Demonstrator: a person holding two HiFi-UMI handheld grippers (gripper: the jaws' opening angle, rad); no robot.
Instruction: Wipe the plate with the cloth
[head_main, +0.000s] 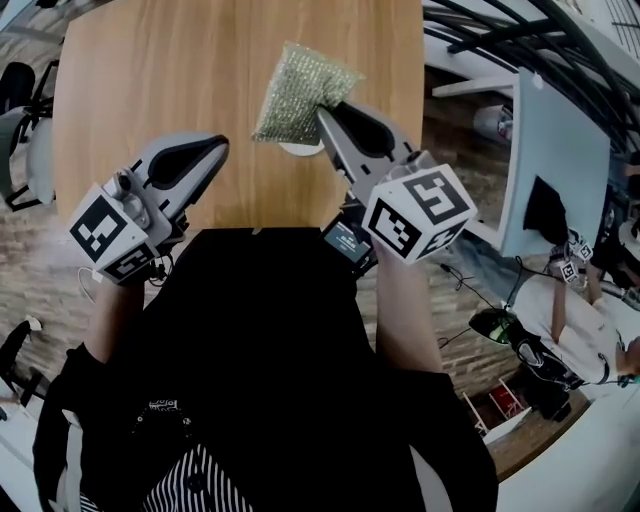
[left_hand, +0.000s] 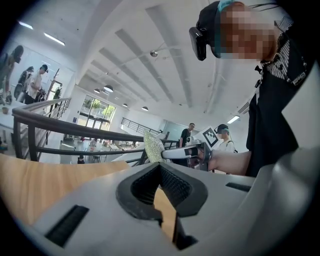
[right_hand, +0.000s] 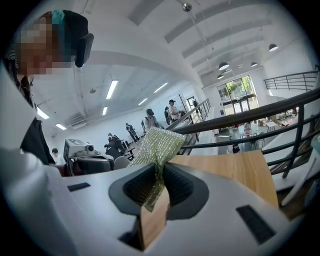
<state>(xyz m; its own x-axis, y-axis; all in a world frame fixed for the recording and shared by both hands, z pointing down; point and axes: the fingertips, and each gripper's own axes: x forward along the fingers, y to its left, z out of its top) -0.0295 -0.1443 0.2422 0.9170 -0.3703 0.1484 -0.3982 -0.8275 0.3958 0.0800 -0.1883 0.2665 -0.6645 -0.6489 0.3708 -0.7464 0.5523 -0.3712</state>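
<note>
Cloth (head_main: 300, 90): glittery green-gold weave with a coarse, sparkly mesh, roughly square, bunched where pinched and fanning out wider beyond the jaws.
Cloth's place: over the far middle of the wooden table (head_main: 150, 70), at the tip of the right gripper (head_main: 325, 110); contact with the tabletop not discernible.
Right gripper jaws: closed on the cloth (right_hand: 157, 147), one edge squeezed between the ribbed dark pads, a corner hanging down behind the pinch, the rest standing up past the right gripper (right_hand: 160, 167).
Left gripper (head_main: 222, 143): held apart from the cloth at the near left of the table; jaws brought together at the tips in the left gripper view, nothing between them, bare wood showing through the opening behind the left gripper (left_hand: 160, 166).
Cloth from the left: seen edge-on (left_hand: 152, 146) at the end of the other gripper's pale jaw.
White sliver (head_main: 298, 149): peeking out under the cloth's lower edge; too little exposed to tell whether plate or not.
Writing: none legible. Black-and-white square markers on the right cube (head_main: 418, 215) and left cube (head_main: 105, 232); print on the small screen (head_main: 345, 240) under the right gripper too small to read.
</note>
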